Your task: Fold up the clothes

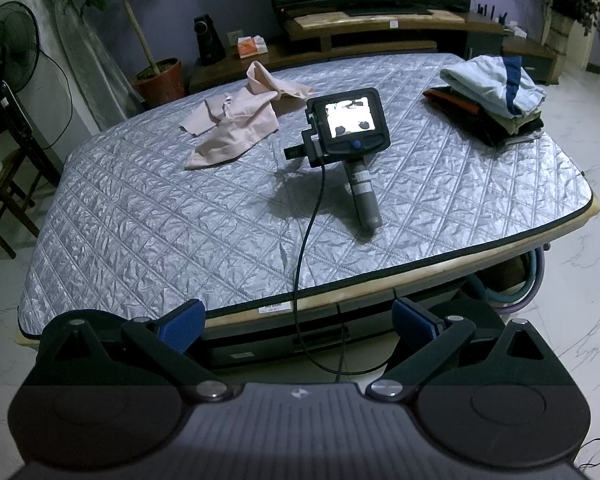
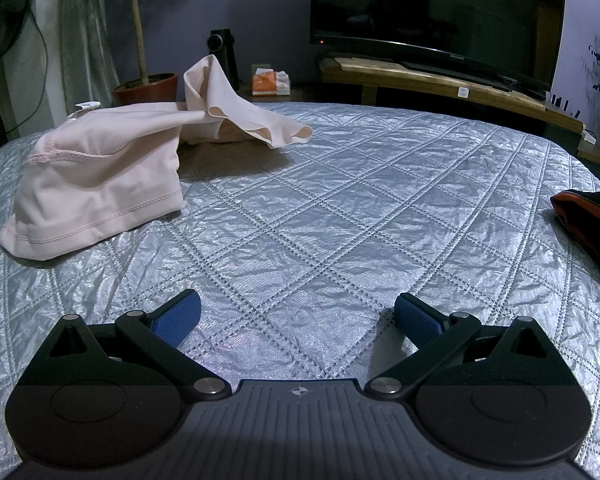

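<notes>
Quilted silver cover (image 1: 180,220) over the surface, edged in dark piping. Far side: a dark television (image 2: 436,8) on a low wooden stand (image 2: 440,80), a black speaker (image 1: 209,40), an orange tissue box (image 2: 270,82). Far left: a potted plant (image 1: 158,76) in a terracotta pot, a standing fan (image 1: 10,52). Left edge: a wooden chair (image 1: 4,184). Floor right: white marbled tiles (image 1: 580,300).

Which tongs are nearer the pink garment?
Right. The right tongs sit on the table just short of the pink garment; the left tongs hang off the table's near edge.
</notes>
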